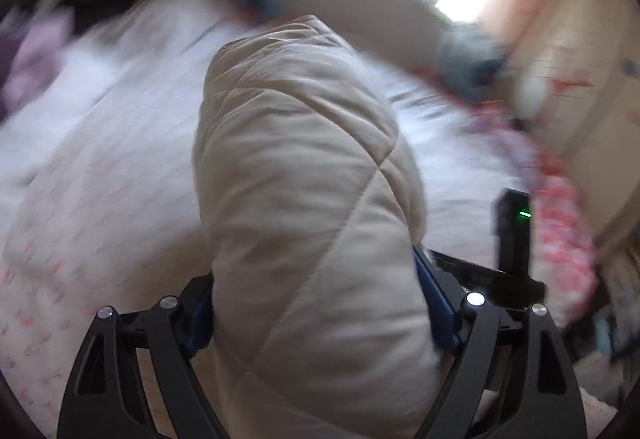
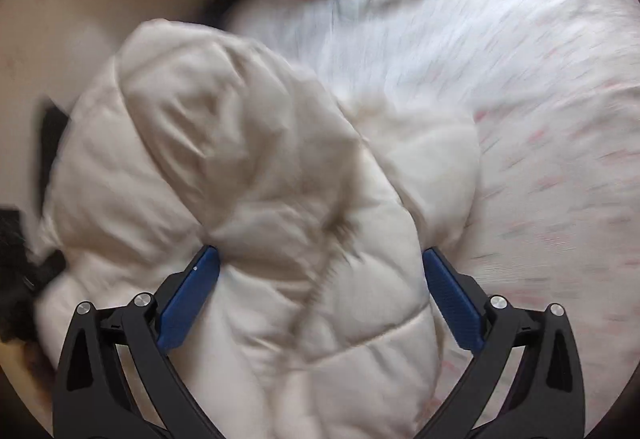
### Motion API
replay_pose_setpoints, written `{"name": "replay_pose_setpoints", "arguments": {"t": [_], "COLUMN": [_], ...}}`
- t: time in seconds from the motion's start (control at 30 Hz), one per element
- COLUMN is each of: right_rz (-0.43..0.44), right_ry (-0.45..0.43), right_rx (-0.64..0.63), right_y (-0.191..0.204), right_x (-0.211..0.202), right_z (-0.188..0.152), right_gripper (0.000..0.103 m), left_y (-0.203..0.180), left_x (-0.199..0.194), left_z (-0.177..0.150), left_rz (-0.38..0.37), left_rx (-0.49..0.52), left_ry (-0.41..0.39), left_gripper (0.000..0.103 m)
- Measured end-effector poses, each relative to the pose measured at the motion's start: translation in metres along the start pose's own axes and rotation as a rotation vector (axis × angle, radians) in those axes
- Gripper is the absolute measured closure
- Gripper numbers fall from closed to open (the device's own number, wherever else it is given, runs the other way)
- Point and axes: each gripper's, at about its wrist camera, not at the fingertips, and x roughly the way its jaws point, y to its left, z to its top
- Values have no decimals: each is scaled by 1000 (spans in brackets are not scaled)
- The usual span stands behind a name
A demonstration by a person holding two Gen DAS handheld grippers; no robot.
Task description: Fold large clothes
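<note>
Two claws carry one puffy cream coat (image 1: pixel 304 175) over the bed (image 1: pixel 92 143). The left claw (image 1: pixel 316 315) grips a thick fold of it with wide jaws. The right claw (image 2: pixel 320 279) grips a fat fold too. The coat stretches up and away from both claws. Both point slanting down at the bed.

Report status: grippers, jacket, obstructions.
Left gripper and right gripper both wide around bulky cream quilted jacket. Jacket bunched on bedspread. Nothing blocking seen; frames blurred.
</note>
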Motion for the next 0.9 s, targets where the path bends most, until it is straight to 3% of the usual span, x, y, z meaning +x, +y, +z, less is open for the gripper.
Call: {"name": "replay_pose_setpoints", "arguments": {"t": [0.07, 0.13, 0.2, 0.27, 0.33, 0.4, 0.5, 0.57, 0.67, 0.7, 0.73, 0.77, 0.83, 0.9], "right_rz": [-14, -42, -44, -58, -111, -120, -83, -41, 105, 75, -11, -22, -15, -80], "right_ry": [-1, 20, 68, 130, 139, 45, -132, -197, -142, -90, -8, 34, 9, 25], "right_rx": [-25, -80, -88, -60, -78, -121, -159, -175, -28, 27, 53, 53, 85, 24], "right_y": [7, 14, 9, 1, 8, 25, 63, 85, 73, 58, 37, 19, 4, 17], "right_x": [5, -2, -6, -12, -25, -49, -73, -68, -14, 12, 53, 80, 85, 83], "right_z": [-1, 0, 0, 7, 17, 28, 57, 84, 113, 117, 114, 105, 100, 105], "right_gripper": [6, 6, 6, 6, 6, 6, 6, 6, 6, 6, 6, 6, 7, 7], "left_y": [52, 56, 47, 37, 29, 11, 6, -2, -12, -9, -6, -5, -2, -9], "left_x": [22, 16, -1, -34, -49, -35, 13, 26, 31, 29, 28, 30, 28, 29], "left_z": [-14, -21, -18, -11, 3, 18, 27, 22, 23, 21, 19, 19, 23, 20], "left_rz": [-28, -52, 1, -12, -4, 21, 24, 57, 89, 84, 82, 66, 18, 61], "left_rx": [-155, -128, -78, -97, -73, 37, 143, 167, 205, 198, 192, 190, 168, 187], "left_ry": [55, 7, -91, -312, -394, -361, -193, -186, -177, -177, -175, -174, -170, -153], "left_gripper": [13, 13, 13, 12, 12, 9, 9, 9, 9, 9, 9, 9, 9, 9]}}
